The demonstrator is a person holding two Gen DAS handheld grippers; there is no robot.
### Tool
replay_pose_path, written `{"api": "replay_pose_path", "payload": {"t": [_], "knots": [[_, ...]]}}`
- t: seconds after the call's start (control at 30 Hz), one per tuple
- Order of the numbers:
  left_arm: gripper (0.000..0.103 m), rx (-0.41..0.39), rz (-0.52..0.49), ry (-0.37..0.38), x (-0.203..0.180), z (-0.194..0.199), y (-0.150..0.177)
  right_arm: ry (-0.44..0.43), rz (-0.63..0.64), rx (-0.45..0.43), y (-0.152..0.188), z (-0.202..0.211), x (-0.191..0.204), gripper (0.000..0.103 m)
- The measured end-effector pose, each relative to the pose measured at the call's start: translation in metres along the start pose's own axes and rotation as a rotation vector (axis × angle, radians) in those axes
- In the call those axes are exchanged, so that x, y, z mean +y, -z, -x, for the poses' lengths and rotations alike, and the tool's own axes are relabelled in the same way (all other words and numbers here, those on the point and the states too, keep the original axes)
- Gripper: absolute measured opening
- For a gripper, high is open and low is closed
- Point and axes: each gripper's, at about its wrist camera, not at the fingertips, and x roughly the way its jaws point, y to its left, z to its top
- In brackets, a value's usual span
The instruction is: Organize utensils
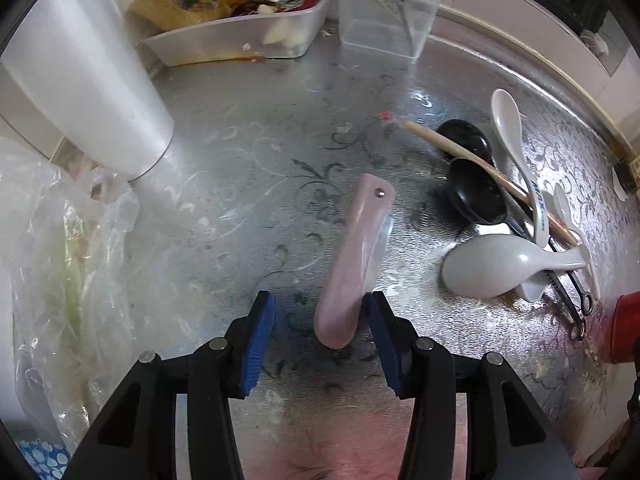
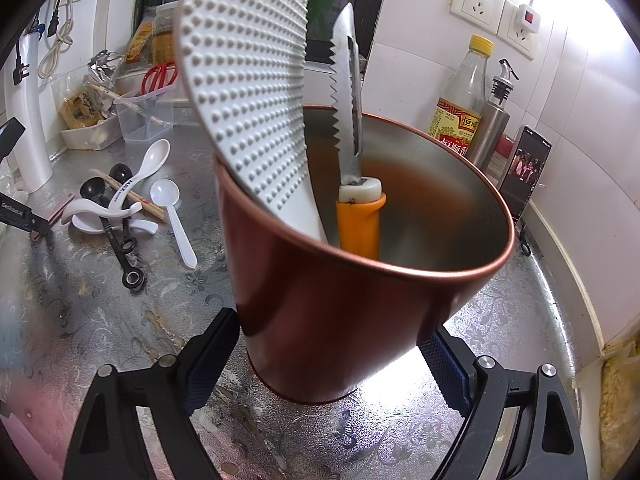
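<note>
A pink folding knife [image 1: 352, 256] lies on the silver patterned counter [image 1: 240, 168]. Its near end sits between the blue pads of my left gripper [image 1: 322, 344], close to the right pad and clear of the left one, so the jaws stand open. To the right is a heap of utensils: a white spoon [image 1: 516, 152], black spoons [image 1: 476, 196], a grey rice spoon [image 1: 492, 266] and a chopstick [image 1: 480, 168]. My right gripper [image 2: 328, 364] is shut on a copper-red cup [image 2: 340, 320], which holds a dotted white rice paddle [image 2: 248, 92] and an orange-handled serrated knife [image 2: 346, 92].
A white cylinder [image 1: 88, 80] and a plastic bag [image 1: 60, 260] crowd the left side. At the back stand a clear tray of food packets [image 1: 240, 40] and a clear box [image 1: 384, 20]. A vinegar bottle [image 2: 464, 96], an oil pourer [image 2: 496, 120] and a phone [image 2: 526, 168] line the tiled wall.
</note>
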Motion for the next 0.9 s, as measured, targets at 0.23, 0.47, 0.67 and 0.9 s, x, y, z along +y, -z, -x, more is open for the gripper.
{"api": "replay_pose_path", "payload": {"t": [0.23,0.47,0.67,0.9], "knots": [[0.050,0.019,-0.001,0.009,0.004,-0.001,-0.001,0.000,0.000,0.000,0.000,0.000,0.001,0.091],[0.050,0.007,-0.006,0.043,0.000,0.006,-0.011,0.000,0.000,0.000,0.001,0.000,0.000,0.091],[0.050,0.005,0.020,0.065,0.008,0.006,-0.035,-0.001,0.001,0.000,0.000,0.000,0.001,0.091],[0.050,0.016,0.056,0.100,0.016,-0.004,-0.067,-0.001,0.000,0.000,0.002,0.001,0.000,0.091]]}}
